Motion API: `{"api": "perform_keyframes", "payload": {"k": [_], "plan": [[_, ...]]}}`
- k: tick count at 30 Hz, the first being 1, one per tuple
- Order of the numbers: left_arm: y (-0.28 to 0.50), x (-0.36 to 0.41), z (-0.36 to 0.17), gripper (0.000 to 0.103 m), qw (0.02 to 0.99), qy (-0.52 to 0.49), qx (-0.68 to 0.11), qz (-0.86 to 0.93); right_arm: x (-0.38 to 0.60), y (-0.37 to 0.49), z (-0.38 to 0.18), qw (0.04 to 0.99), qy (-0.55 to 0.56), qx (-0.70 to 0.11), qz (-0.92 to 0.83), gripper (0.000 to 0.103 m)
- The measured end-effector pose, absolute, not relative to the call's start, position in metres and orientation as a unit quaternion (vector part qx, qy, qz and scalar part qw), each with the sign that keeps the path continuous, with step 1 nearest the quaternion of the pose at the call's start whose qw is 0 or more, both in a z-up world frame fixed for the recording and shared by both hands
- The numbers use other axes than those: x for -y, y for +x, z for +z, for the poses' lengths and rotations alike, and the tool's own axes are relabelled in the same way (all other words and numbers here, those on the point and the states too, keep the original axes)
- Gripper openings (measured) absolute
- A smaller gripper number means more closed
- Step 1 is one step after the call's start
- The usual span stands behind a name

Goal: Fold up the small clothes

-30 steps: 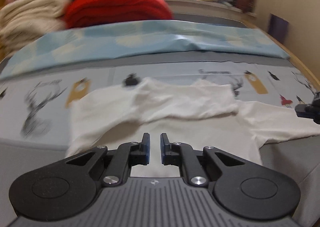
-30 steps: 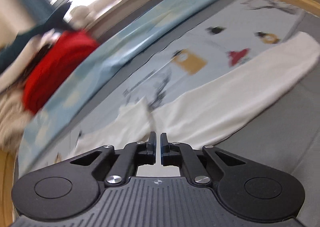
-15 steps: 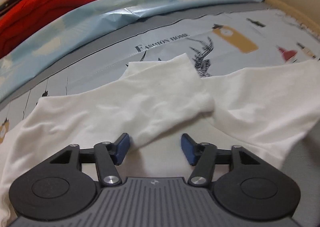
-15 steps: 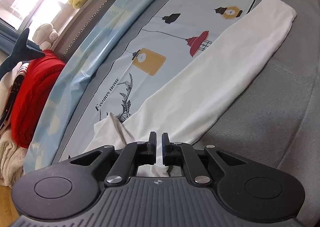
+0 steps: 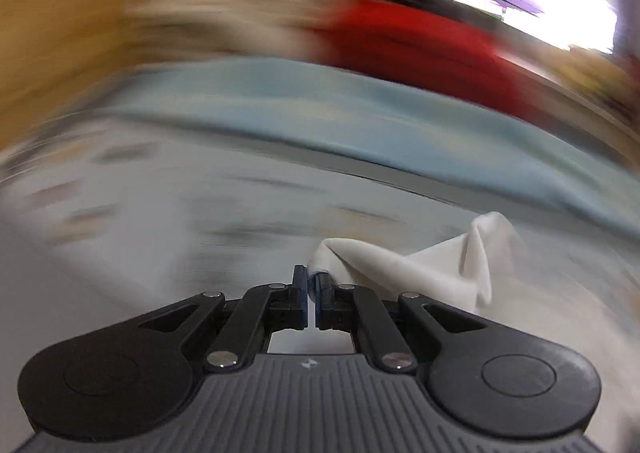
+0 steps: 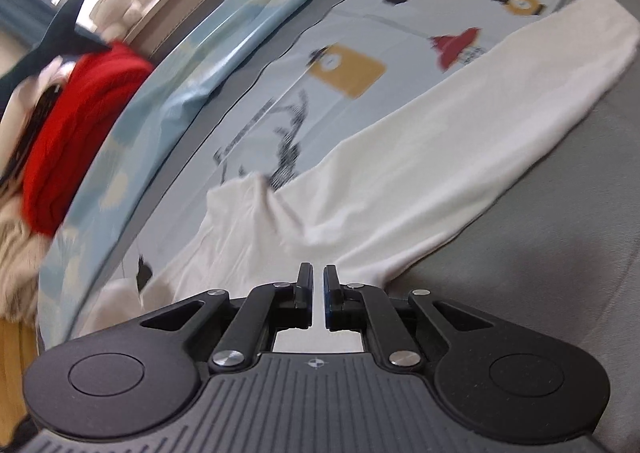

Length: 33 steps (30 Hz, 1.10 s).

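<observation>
A white shirt (image 6: pixel 400 189) is seen spread on a bed (image 6: pixel 560 293), over a printed sheet (image 6: pixel 348 69) and grey cover. In the right wrist view its long sleeve is stretched away to the upper right, flat and smooth, with the cuff lying at the far end near the sheet's edge. The body of the shirt is creased near the collar, where a small fold is raised. The right gripper (image 6: pixel 319 287) is held low over the shirt's near edge, its jaws almost together with a thin gap; whether cloth is pinched there cannot be told.

In the left wrist view the background is heavily blurred. The left gripper (image 5: pixel 311 285) is closed on a bunched part of the shirt (image 5: pixel 420 269), which is lifted and drawn off to the right in a peaked fold. A red pile (image 6: pixel 72 125) and a pale blue cloth (image 6: pixel 208 65) are seen beyond the sheet.
</observation>
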<state>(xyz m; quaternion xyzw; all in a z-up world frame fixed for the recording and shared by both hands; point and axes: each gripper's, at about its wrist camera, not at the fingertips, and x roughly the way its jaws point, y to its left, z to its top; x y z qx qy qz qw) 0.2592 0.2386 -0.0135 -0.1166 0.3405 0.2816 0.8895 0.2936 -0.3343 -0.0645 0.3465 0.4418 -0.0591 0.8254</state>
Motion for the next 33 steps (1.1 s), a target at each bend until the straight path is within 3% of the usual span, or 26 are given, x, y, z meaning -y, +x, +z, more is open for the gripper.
{"api": "perform_keyframes", "payload": {"k": [3, 6, 9, 10, 14, 17, 18, 20, 22, 28, 33], "plan": [[0.208, -0.344, -0.020, 0.006, 0.776, -0.200, -0.319, 0.506, 0.312, 0.294, -0.068, 0.826, 0.328, -0.457, -0.040, 0.006], [0.205, -0.359, -0.018, 0.010, 0.801, -0.199, -0.309, 0.473, 0.292, 0.294, -0.070, 0.829, 0.305, -0.468, -0.023, 0.006], [0.234, -0.332, -0.030, 0.043, 0.857, -0.186, -0.350, 0.330, 0.276, 0.295, -0.073, 0.833, 0.284, -0.474, -0.013, 0.006], [0.244, -0.323, -0.039, 0.045, 0.864, -0.197, -0.368, 0.282, 0.272, 0.296, -0.074, 0.834, 0.278, -0.476, -0.011, 0.006], [0.267, -0.291, -0.078, 0.045, 0.865, -0.179, -0.435, 0.176, 0.254, 0.297, -0.082, 0.836, 0.255, -0.486, -0.006, 0.006], [0.273, -0.292, -0.118, 0.045, 0.833, -0.138, -0.496, 0.205, 0.245, 0.299, -0.088, 0.834, 0.245, -0.495, -0.002, 0.006], [0.269, -0.302, -0.133, 0.050, 0.802, -0.143, -0.528, 0.239, 0.243, 0.300, -0.090, 0.833, 0.242, -0.498, -0.002, 0.006], [0.256, -0.307, -0.128, 0.050, 0.800, -0.163, -0.509, 0.271, 0.242, 0.303, -0.094, 0.830, 0.242, -0.503, -0.005, 0.009], [0.260, -0.292, -0.115, 0.046, 0.802, -0.117, -0.516, 0.280, 0.246, 0.306, -0.097, 0.826, 0.248, -0.506, -0.014, 0.016], [0.254, -0.234, -0.082, 0.048, 0.874, -0.164, -0.451, 0.078, 0.263, 0.308, -0.100, 0.825, 0.259, -0.500, -0.045, 0.018], [0.258, -0.222, -0.124, 0.047, 0.826, -0.136, -0.533, 0.122, 0.280, 0.306, -0.107, 0.818, 0.271, -0.503, -0.060, 0.018]]}}
